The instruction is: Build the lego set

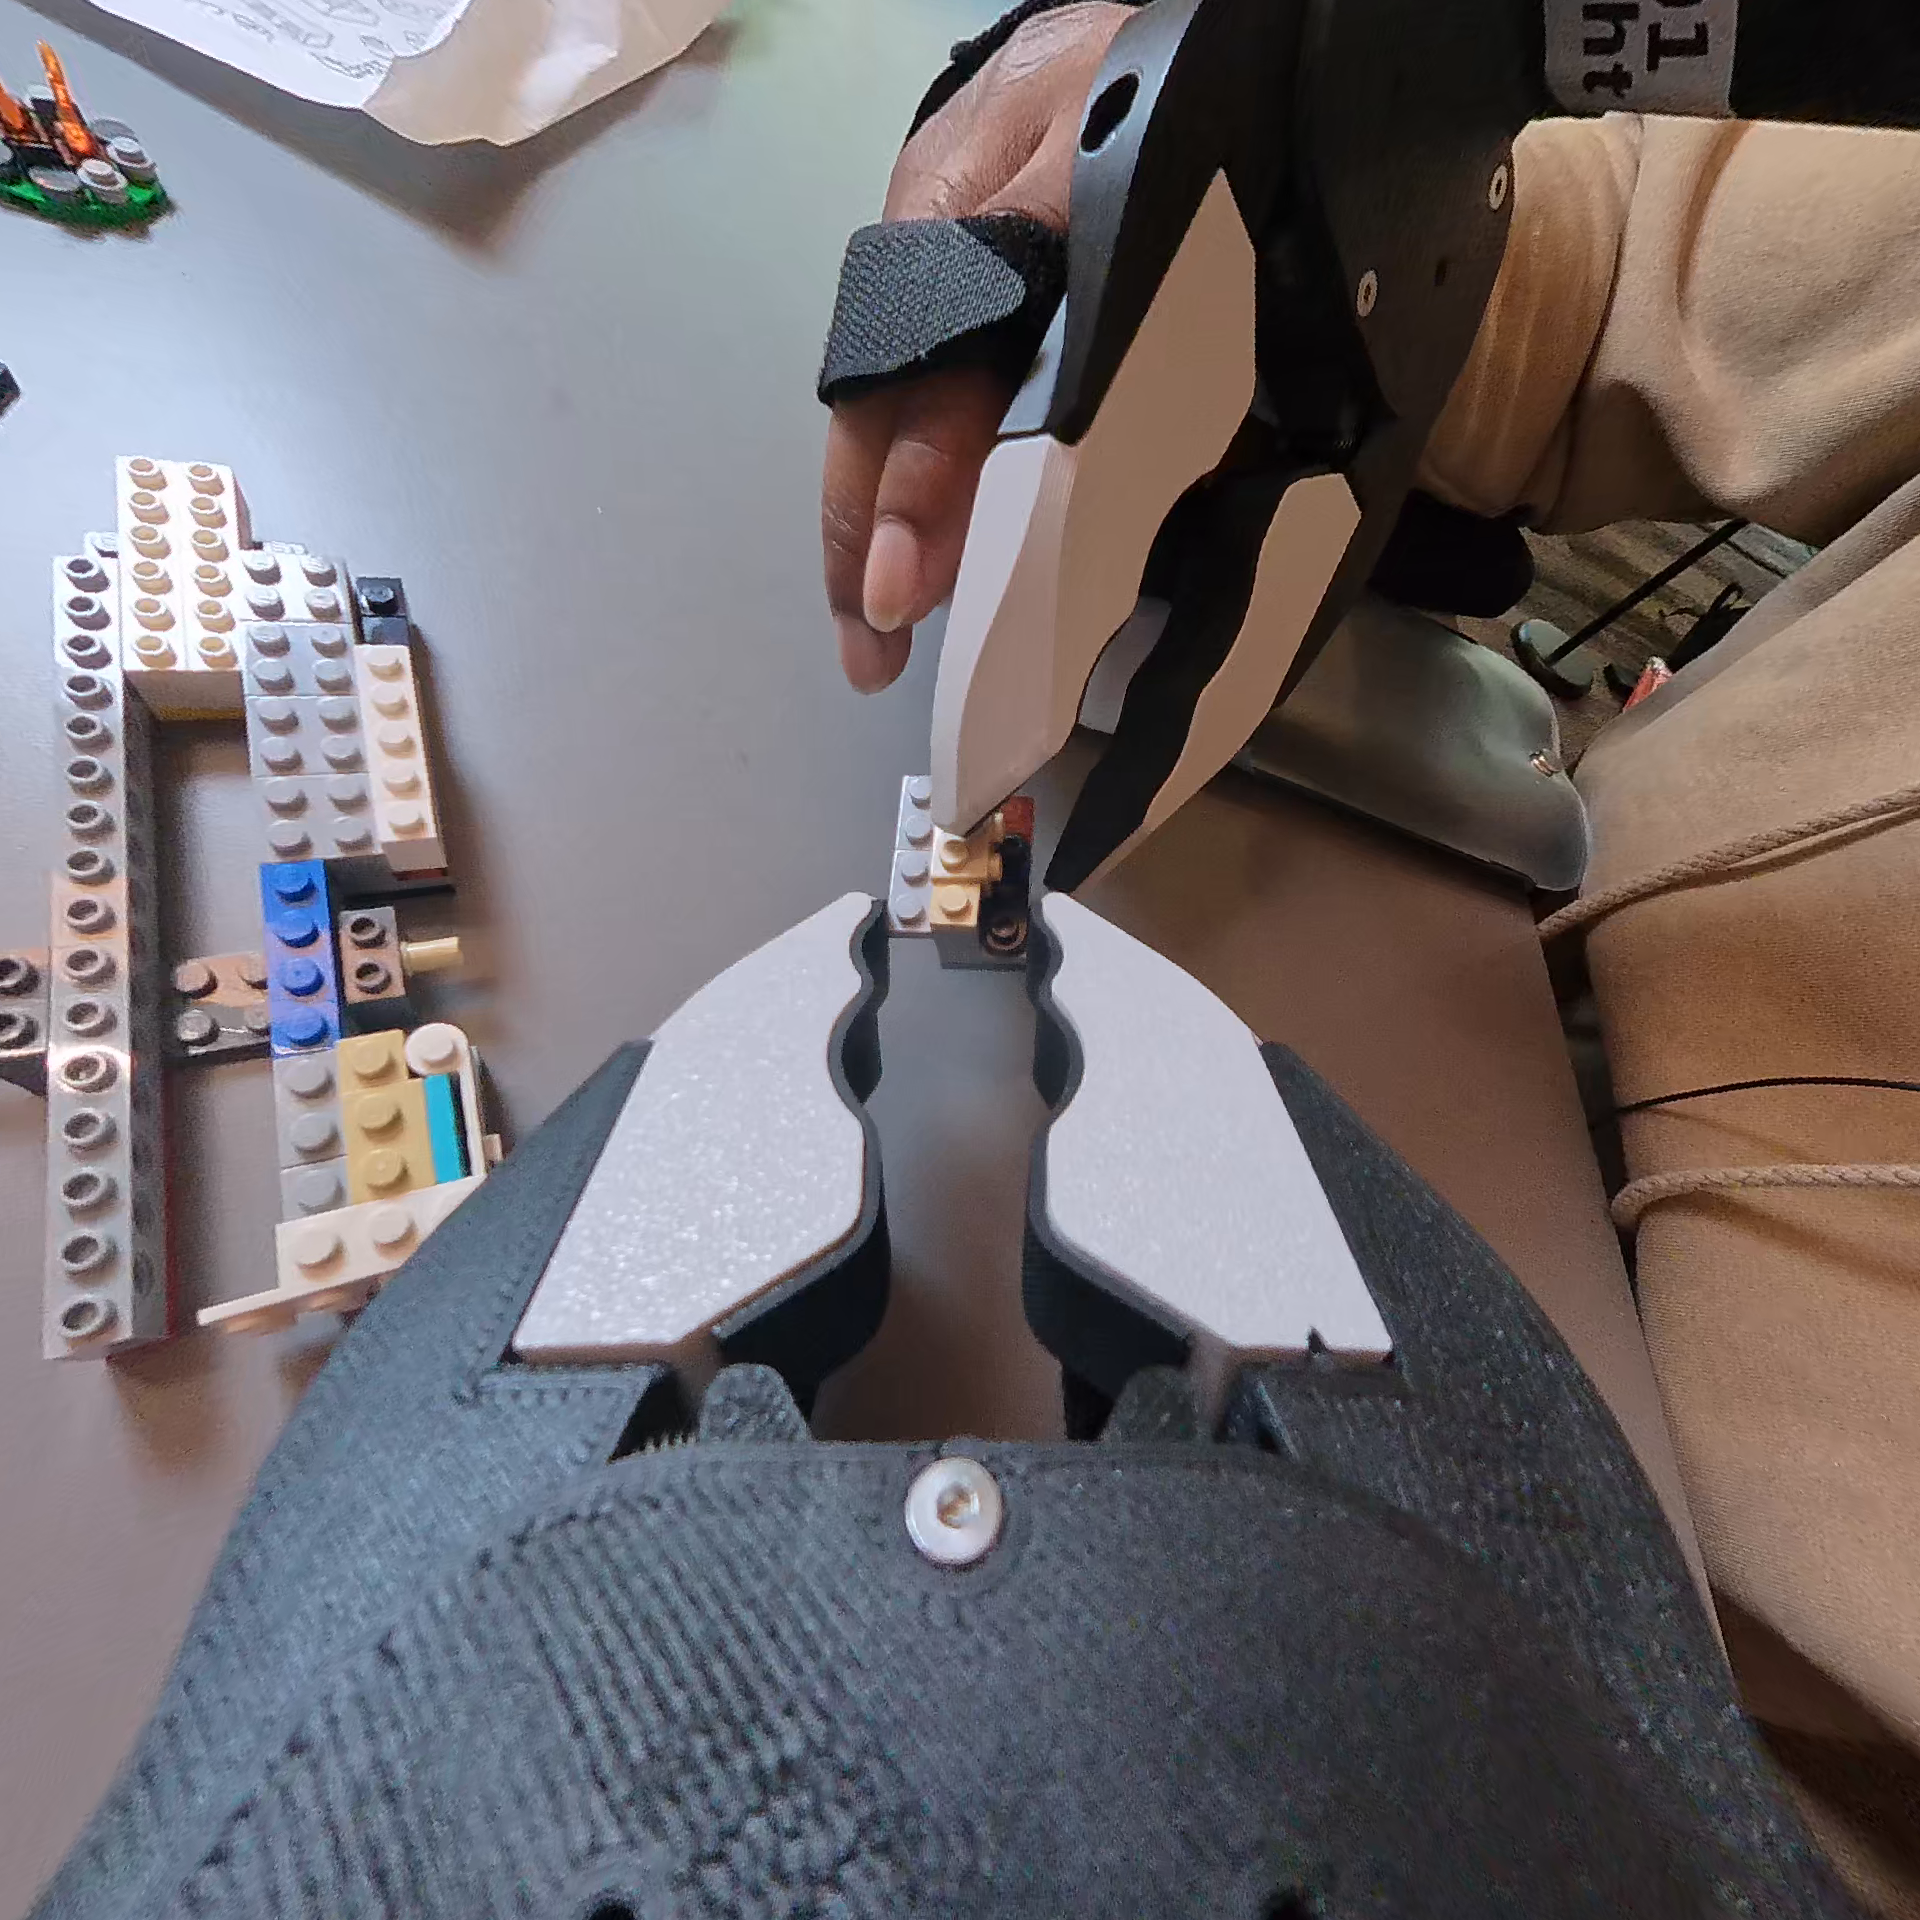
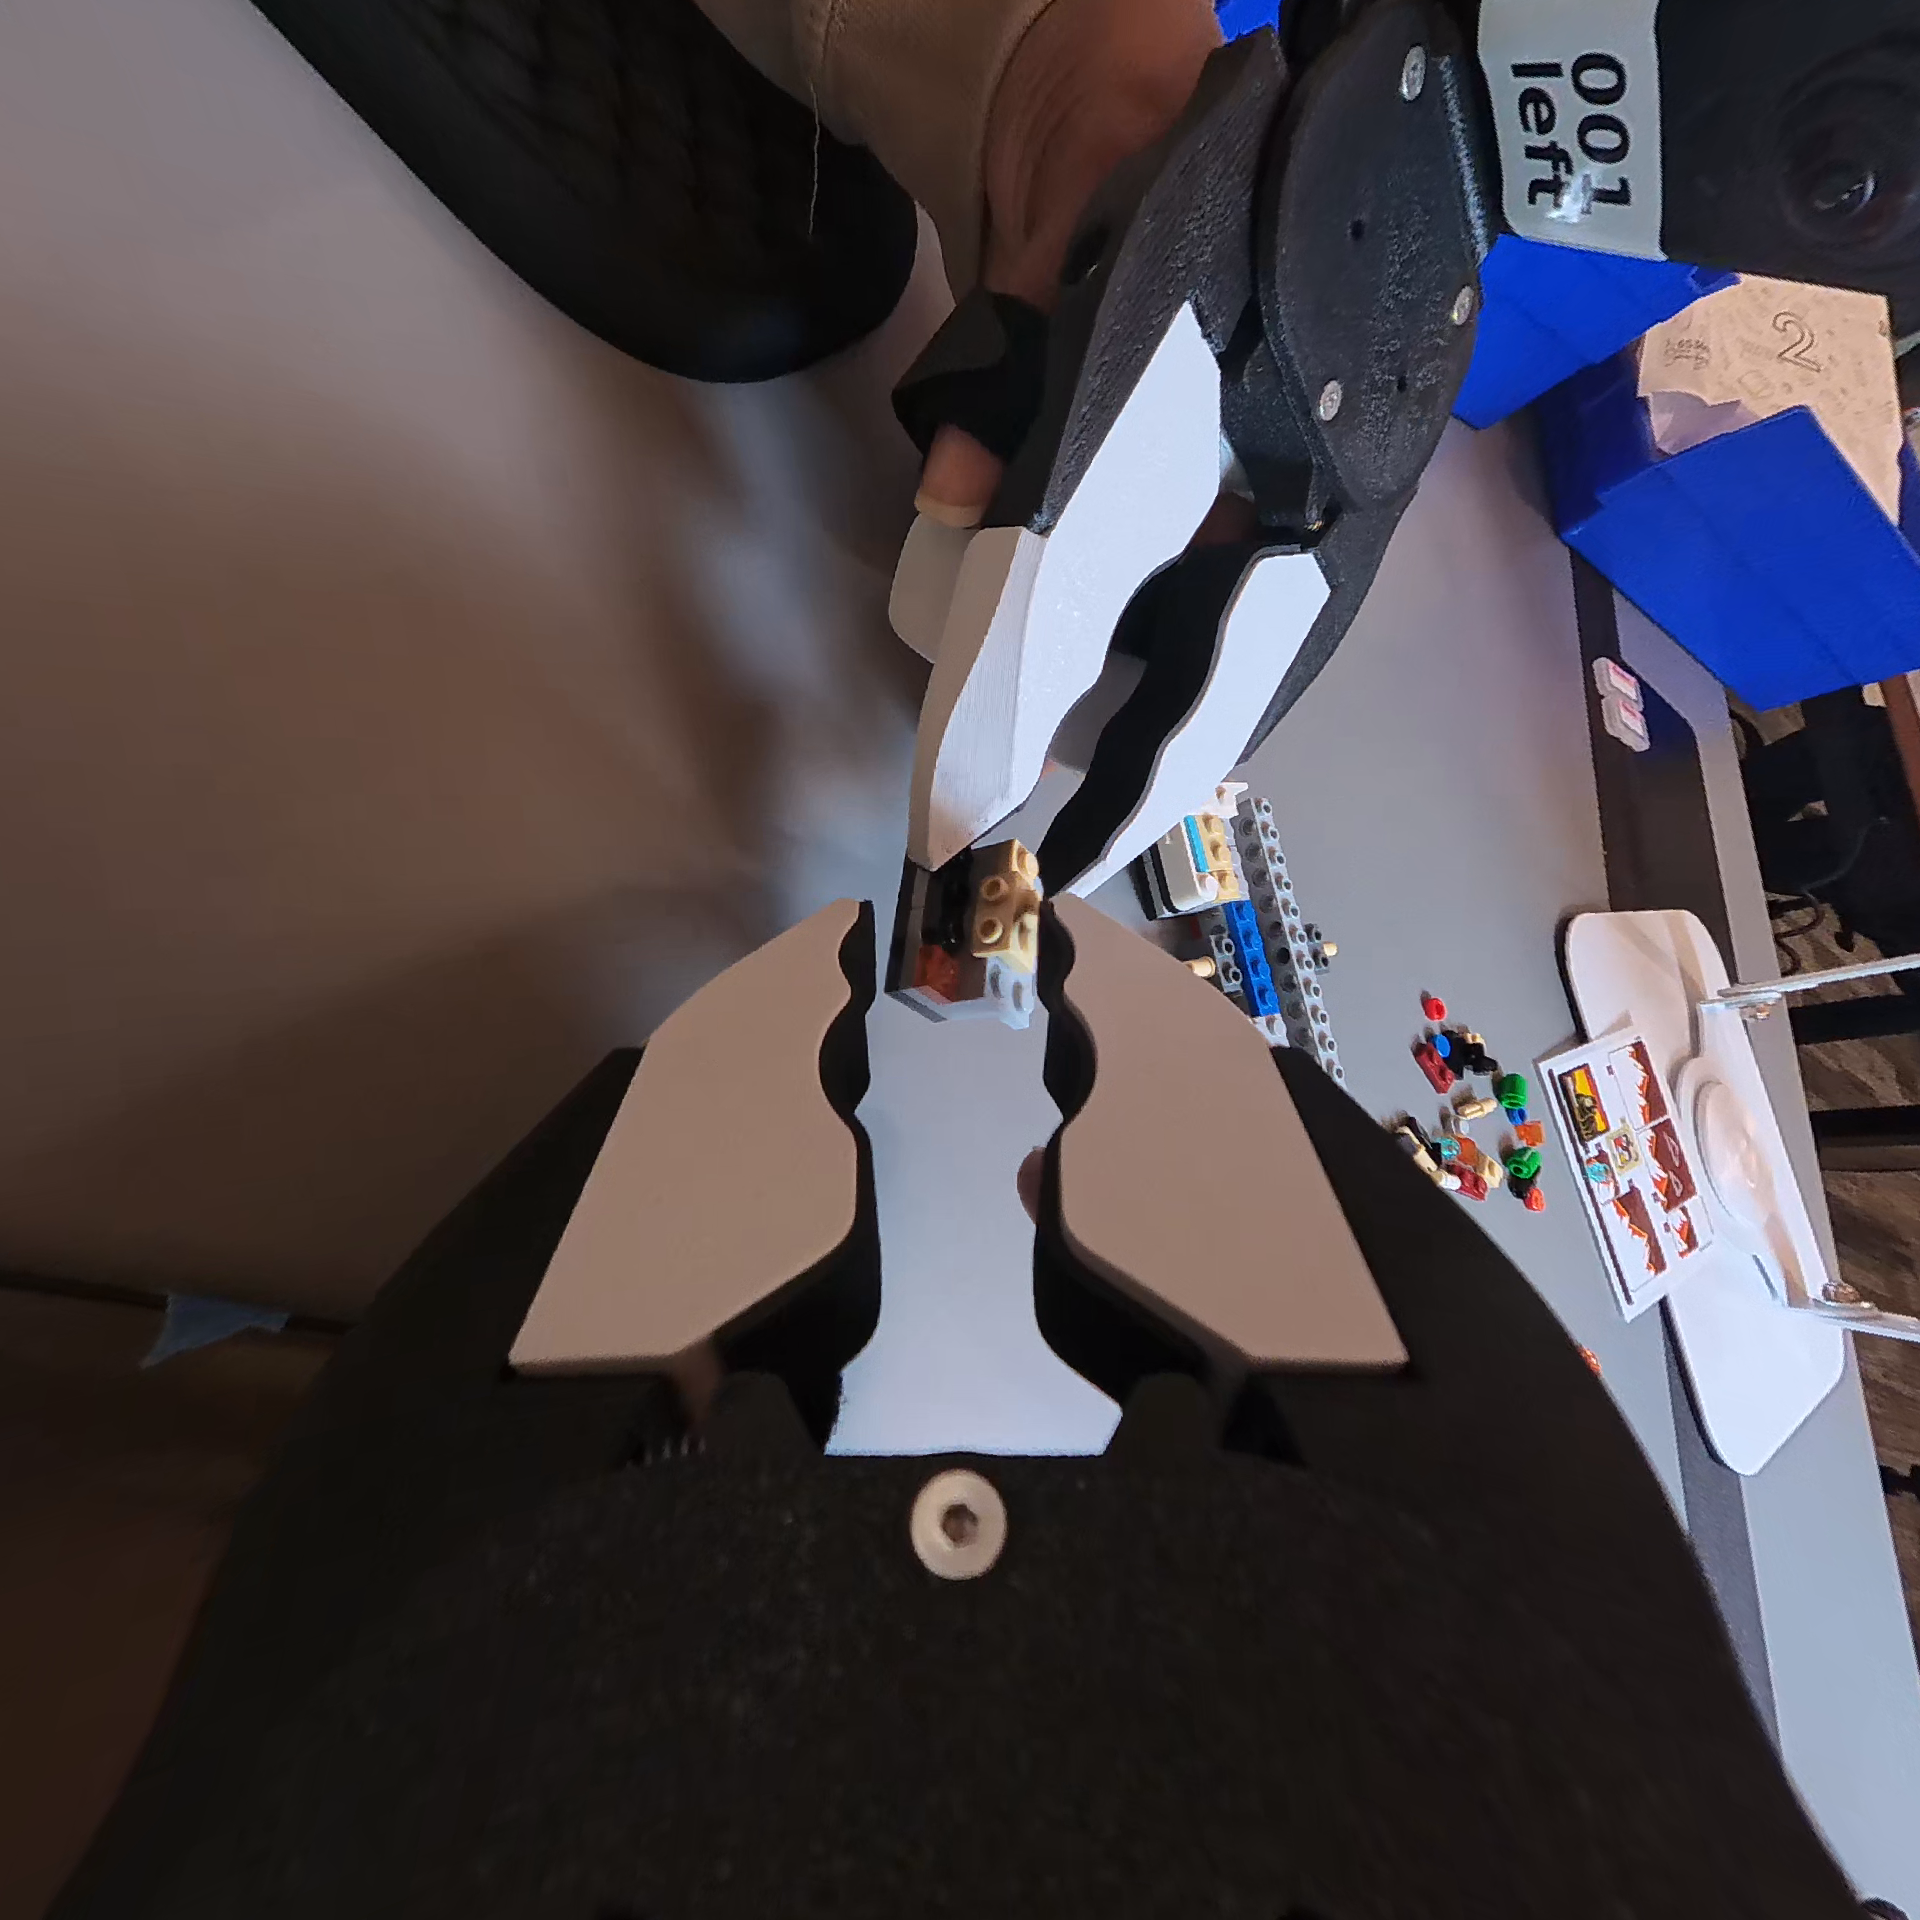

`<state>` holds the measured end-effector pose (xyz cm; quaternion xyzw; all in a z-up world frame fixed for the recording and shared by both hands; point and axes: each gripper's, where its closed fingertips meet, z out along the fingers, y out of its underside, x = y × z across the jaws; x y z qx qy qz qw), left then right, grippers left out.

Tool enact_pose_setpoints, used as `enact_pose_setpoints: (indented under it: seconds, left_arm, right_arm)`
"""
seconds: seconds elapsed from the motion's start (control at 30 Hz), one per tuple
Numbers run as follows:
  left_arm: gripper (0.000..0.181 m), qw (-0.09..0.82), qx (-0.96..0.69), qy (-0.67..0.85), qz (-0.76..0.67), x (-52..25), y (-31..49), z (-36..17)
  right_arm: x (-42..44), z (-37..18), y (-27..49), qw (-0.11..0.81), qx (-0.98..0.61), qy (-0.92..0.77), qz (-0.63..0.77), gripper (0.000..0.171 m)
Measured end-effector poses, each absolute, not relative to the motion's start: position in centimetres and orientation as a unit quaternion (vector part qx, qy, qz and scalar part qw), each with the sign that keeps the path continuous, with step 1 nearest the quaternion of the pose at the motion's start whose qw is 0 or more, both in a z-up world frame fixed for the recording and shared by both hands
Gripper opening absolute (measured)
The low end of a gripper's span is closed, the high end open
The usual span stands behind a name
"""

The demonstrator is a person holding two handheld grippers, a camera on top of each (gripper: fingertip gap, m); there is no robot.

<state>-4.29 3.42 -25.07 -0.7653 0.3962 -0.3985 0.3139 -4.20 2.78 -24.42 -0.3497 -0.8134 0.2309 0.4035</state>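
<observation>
Left gripper (image 1: 958,914) clamps small brick assembly (image 1: 961,883) | right gripper (image 2: 956,914) pinches the same assembly (tips narrowly parted) | blue bins (image 2: 1745,540) hold paper bags.

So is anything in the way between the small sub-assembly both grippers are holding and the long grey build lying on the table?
Nothing visible. The small grey, tan and black brick sub-assembly sits between the left gripper and right gripper; bare grey table separates it from the long grey studded build.

left wrist view close, facing 12 o'clock, right wrist view close, facing back, both share small brick cluster (image 1: 961,883) (image 2: 977,935)
</observation>
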Motion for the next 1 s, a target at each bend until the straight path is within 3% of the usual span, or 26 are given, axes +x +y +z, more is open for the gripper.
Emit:
enact_pose_setpoints:
  seconds: [0.2, 0.47, 0.8, 1.0]
  left_arm:
    - [0.025, 0.311, -0.765, 0.391, -0.406, -4.3, 3.4, -24.9]
    - [0.026, 0.289, -0.767, 0.358, -0.448, -4.5, 3.2, -24.4]
    - [0.026, 0.281, -0.762, 0.345, -0.471, -4.4, 3.0, -24.0]
    - [0.025, 0.279, -0.758, 0.332, -0.488, -4.5, 3.0, -23.5]
  right_arm:
    - [-4.2, -24.0, 2.8, 0.411, -0.349, -0.808, 0.236, 0.032]
    - [-4.5, -24.4, 2.8, 0.439, -0.323, -0.812, 0.211, 0.047]
    - [-5.4, -23.7, 2.7, 0.510, -0.289, -0.788, 0.190, 0.026]
    - [-5.5, -23.3, 2.7, 0.513, -0.302, -0.776, 0.207, 0.025]
